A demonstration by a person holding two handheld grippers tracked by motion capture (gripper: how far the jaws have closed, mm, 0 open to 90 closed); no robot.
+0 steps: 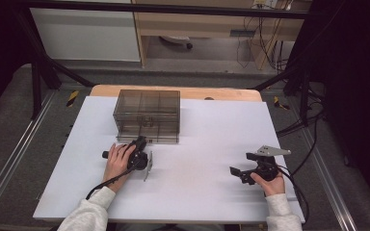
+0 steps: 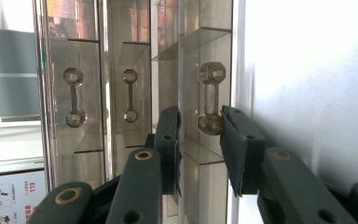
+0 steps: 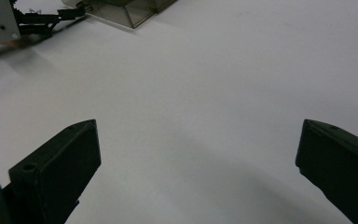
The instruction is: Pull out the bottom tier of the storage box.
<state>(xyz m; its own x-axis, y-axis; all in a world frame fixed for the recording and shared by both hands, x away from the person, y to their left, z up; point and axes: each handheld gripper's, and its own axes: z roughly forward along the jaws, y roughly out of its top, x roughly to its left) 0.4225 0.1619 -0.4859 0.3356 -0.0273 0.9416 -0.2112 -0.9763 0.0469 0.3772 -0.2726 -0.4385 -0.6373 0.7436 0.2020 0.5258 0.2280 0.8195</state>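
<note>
**A:** At twelve o'clock on the white table (image 1: 212, 144), tight against the far edge, sits the smoky clear drawer box (image 1: 147, 115). The left gripper (image 1: 139, 144) is right up at its front face.

**B:** And look along its jaws in the left gripper view: the left gripper (image 2: 200, 133) has the drawer handle (image 2: 210, 98) between its fingertips, a clear dumbbell-shaped pull. The two pads sit on either side of the lower knob, close in; whether they actually pinch it, I cannot tell.

**A:** Two more pulls of the same shape at nine o'clock from it, on the neighbouring drawers (image 2: 130, 95).

**B:** Over at four o'clock on the table, the right gripper (image 1: 238, 172) rests in the person's hand, well apart from the box.

**A:** In its own view the right gripper (image 3: 198, 158) is released, jaws spread wide with bare white table between them.
</note>
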